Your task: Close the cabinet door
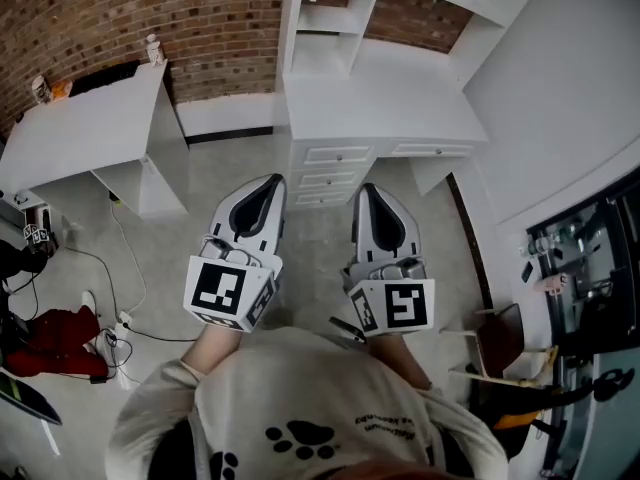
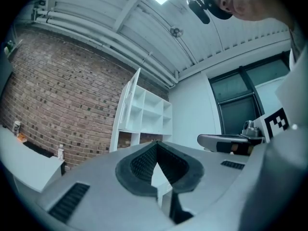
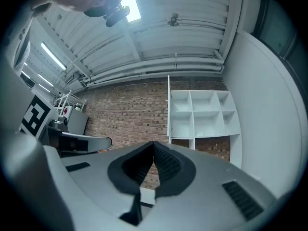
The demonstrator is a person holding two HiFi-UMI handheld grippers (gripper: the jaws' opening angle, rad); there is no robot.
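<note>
While the left tongs (image 1: 268, 183) and right tongs (image 1: 368, 190) point side by side toward the far brick wall (image 1: 200, 18), each pair is closed at the tips with nothing between them. Ahead stands a white worktop (image 1: 400, 98) with drawers (image 1: 335, 156), carrying a white shelf cabinet (image 3: 204, 112). Its cabinet door (image 3: 168, 105) stands open at the cabinet's left edge, well apart from both tongs.
</note>
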